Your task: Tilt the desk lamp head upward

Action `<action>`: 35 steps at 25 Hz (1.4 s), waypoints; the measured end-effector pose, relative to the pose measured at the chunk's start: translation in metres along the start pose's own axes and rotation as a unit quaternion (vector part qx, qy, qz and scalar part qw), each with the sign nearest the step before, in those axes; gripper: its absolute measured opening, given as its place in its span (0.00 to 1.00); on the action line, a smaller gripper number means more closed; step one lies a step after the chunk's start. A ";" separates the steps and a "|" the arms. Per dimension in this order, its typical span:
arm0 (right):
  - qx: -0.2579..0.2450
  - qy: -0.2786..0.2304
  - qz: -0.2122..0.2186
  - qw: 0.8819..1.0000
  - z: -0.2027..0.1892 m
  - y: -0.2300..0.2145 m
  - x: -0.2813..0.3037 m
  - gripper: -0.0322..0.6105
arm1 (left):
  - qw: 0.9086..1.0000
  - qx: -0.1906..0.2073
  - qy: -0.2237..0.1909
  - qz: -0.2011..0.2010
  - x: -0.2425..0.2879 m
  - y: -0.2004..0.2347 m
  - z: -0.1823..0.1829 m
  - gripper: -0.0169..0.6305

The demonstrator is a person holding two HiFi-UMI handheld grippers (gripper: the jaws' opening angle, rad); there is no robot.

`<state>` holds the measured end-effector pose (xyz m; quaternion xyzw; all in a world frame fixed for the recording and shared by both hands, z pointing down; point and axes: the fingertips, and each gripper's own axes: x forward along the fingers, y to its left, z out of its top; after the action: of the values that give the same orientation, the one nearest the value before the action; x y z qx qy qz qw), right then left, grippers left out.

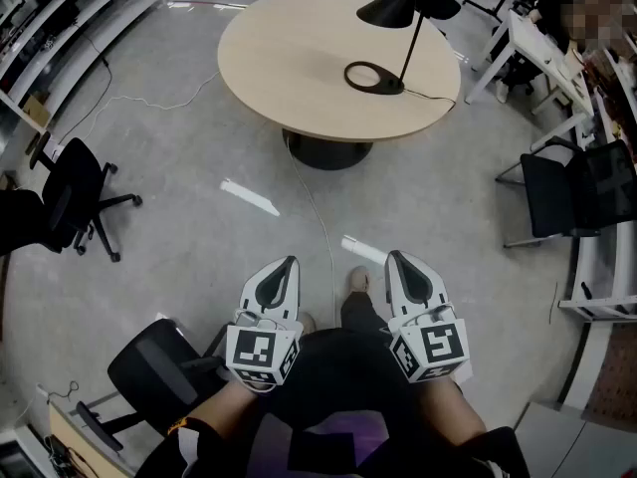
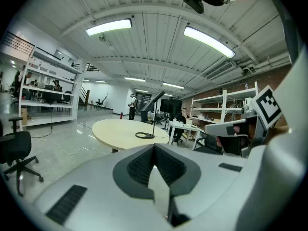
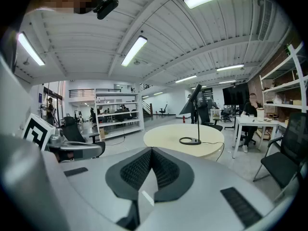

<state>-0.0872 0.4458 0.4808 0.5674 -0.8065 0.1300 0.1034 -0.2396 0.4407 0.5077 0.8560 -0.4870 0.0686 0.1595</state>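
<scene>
Standing near the right edge of the round table (image 1: 289, 58), the black desk lamp (image 1: 394, 8) is far from the left gripper (image 1: 290, 263) and right gripper (image 1: 394, 258), both squeezed shut with nothing inside.

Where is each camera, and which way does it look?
Head view: on the person's head, looking steeply down at the floor, round table and desk lamp; both forearms, left gripper and right gripper show.
Left gripper view: on the left gripper, looking along its shut fingers toward the table; the right gripper shows at right.
Right gripper view: on the right gripper, looking along its shut fingers toward the table; the left gripper shows at left.
Shared: all three see the lamp on the table.
</scene>
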 end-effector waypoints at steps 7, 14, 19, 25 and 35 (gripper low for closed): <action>-0.001 -0.009 0.020 1.000 0.015 -0.058 0.052 0.07 | 1.000 0.009 -0.008 0.016 0.075 -0.001 0.022 0.10; 0.012 -0.006 0.053 0.998 0.043 -0.167 0.112 0.07 | 0.999 0.021 -0.004 0.036 0.197 -0.036 0.064 0.10; 0.003 -0.008 0.078 0.997 0.068 -0.243 0.140 0.07 | 0.998 0.019 -0.004 0.053 0.278 -0.065 0.093 0.10; -0.004 -0.027 0.086 0.996 0.097 -0.302 0.167 0.07 | 0.998 0.034 -0.007 0.059 0.335 -0.080 0.122 0.10; -0.030 -0.055 0.081 0.995 0.157 -0.344 0.217 0.07 | 0.998 0.036 -0.032 0.030 0.416 -0.057 0.183 0.10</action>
<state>0.1616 0.0908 0.4325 0.5029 -0.8580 0.0824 0.0644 0.0176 0.0678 0.4377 0.8479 -0.5146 0.0635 0.1102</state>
